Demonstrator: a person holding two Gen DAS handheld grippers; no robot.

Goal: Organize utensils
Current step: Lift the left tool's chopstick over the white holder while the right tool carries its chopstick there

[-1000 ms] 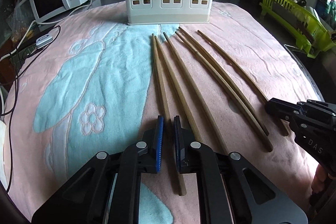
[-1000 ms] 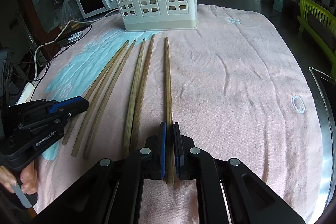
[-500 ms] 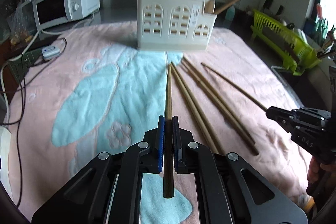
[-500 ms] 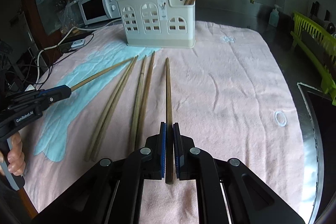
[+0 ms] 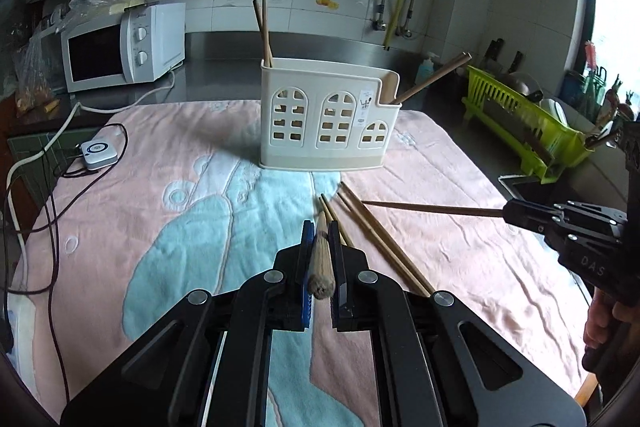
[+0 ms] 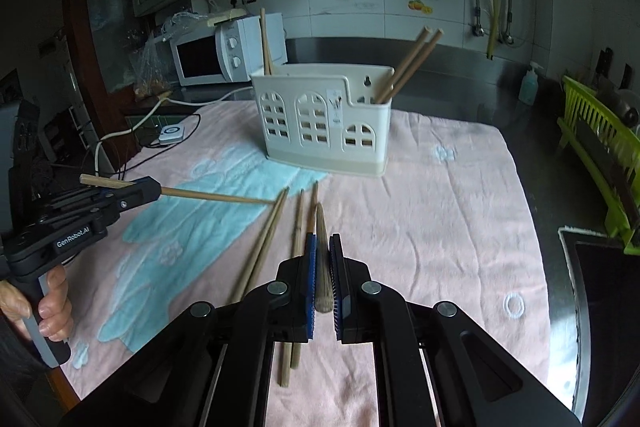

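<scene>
My left gripper (image 5: 321, 227) is shut on a long wooden chopstick (image 5: 321, 259), held raised and pointing toward the cream utensil holder (image 5: 328, 119). My right gripper (image 6: 323, 241) is shut on another chopstick (image 6: 321, 259), also lifted off the cloth. The right gripper also shows at the right of the left wrist view (image 5: 568, 227), with its chopstick (image 5: 432, 207) sticking out leftward. The left gripper shows at the left of the right wrist view (image 6: 120, 195). Several chopsticks (image 6: 264, 247) still lie on the pink towel (image 6: 440, 227). The holder (image 6: 324, 119) has chopsticks standing in both end compartments.
A white microwave (image 5: 120, 47) stands at the back left, with cables and a small white device (image 5: 99, 154) by the towel's left edge. A green dish rack (image 5: 520, 119) is at the right. A soap bottle (image 6: 530, 85) stands behind the towel.
Both grippers have lifted and tilted up, each raising its chopstick off the towel. The chopsticks now point toward the holder instead of lying flat.
</scene>
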